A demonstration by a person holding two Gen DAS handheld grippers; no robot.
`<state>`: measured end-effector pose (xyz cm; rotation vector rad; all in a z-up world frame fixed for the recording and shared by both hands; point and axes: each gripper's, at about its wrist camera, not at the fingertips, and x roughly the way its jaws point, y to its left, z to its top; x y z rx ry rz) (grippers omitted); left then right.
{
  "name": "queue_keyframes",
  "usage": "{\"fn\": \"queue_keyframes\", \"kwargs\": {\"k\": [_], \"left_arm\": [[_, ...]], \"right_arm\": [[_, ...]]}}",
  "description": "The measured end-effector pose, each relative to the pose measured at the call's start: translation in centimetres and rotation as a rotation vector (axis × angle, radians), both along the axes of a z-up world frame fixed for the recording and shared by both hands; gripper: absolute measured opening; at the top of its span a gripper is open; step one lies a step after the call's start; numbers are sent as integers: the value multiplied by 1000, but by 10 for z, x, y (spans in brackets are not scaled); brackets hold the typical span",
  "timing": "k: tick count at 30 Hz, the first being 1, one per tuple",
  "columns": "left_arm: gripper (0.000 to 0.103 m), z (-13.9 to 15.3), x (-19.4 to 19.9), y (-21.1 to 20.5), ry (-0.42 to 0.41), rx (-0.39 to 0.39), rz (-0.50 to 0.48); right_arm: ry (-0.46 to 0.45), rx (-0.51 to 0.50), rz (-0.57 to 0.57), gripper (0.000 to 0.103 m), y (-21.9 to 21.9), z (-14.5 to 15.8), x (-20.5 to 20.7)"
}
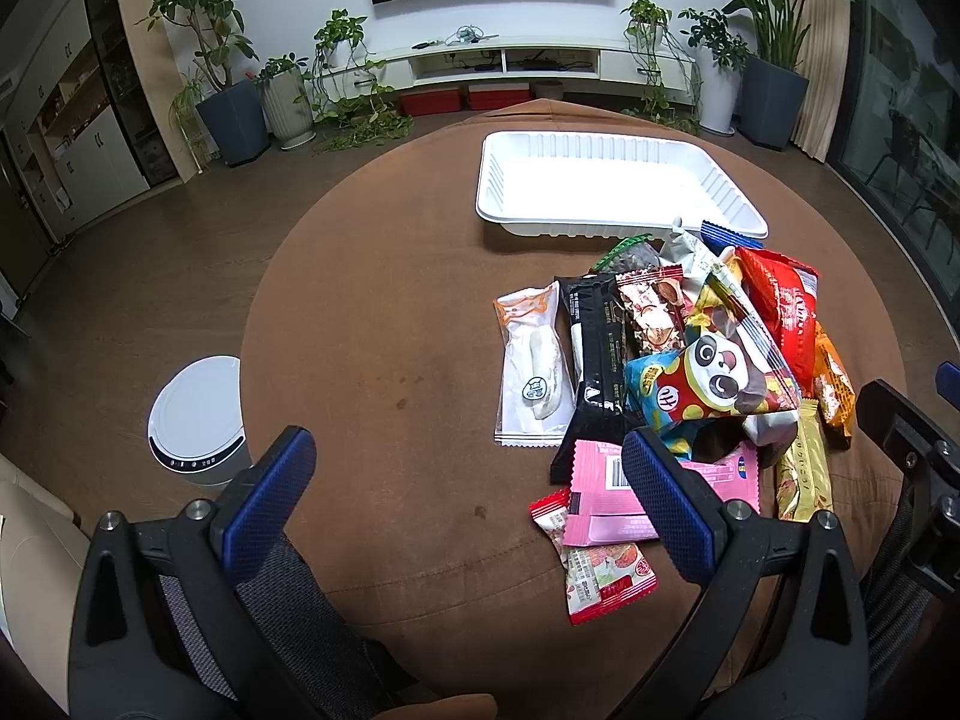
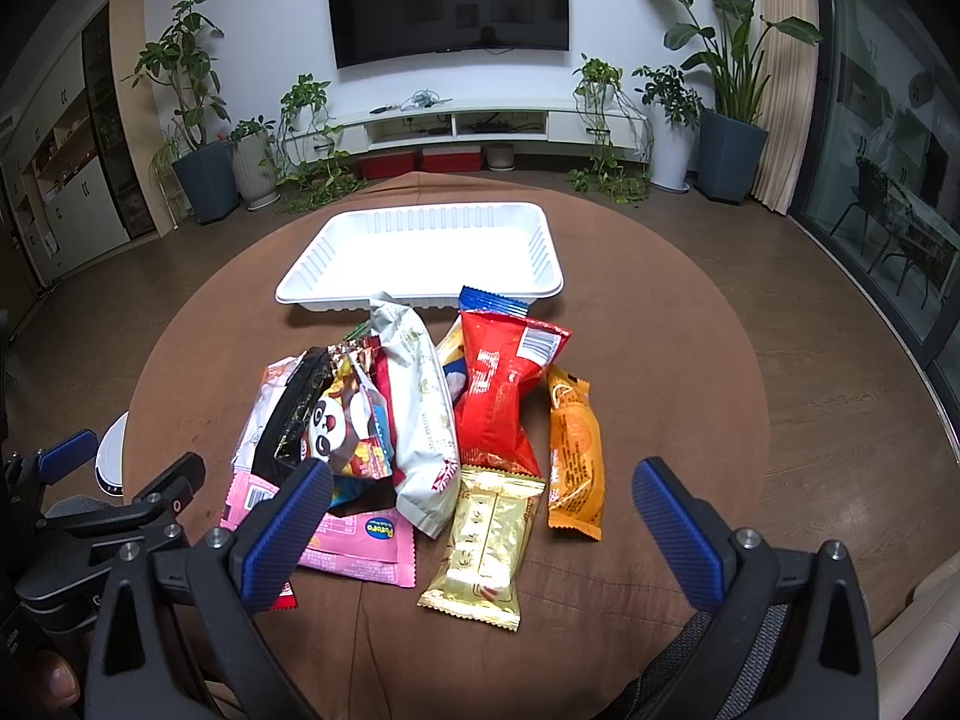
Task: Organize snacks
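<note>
1. I hold two grippers low over a round brown table [image 2: 660, 360]. The snack pile [image 2: 420, 420] lies just ahead of both, and a white tray [image 2: 420, 252] sits beyond the pile, at the far side.
2. My right gripper [image 2: 480, 516] is wide open and holds nothing. The gold bar [image 2: 483, 540] lies between its fingers' line of sight, nearest of all the packets, with its long axis running away from me toward the tray, tilted slightly right.
3. The orange packet [image 2: 576, 450] lies just right of the gold bar, roughly parallel to it.
4. My left gripper [image 1: 468, 492] is also wide open and empty. The pile sits ahead and to its right; its right finger overlaps the pink packet [image 1: 606, 498] in view, though I cannot tell whether they touch.
5. I judge the right gripper better placed for the gold bar, the left for the pink packet.
6. The tray looks empty; every snack I can see is on the table.
</note>
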<state>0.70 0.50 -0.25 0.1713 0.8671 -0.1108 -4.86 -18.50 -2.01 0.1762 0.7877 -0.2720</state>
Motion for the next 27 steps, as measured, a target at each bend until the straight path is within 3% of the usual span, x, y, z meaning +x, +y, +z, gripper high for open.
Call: {"fn": "queue_keyframes", "kwargs": {"k": [20, 27], "left_arm": [[103, -1, -1, 0, 2, -5, 0], [103, -3, 1, 3, 8, -56, -11]], "right_arm": [[1, 1, 0, 102, 0, 0, 0], [-2, 16, -3, 102, -3, 0, -2]]}}
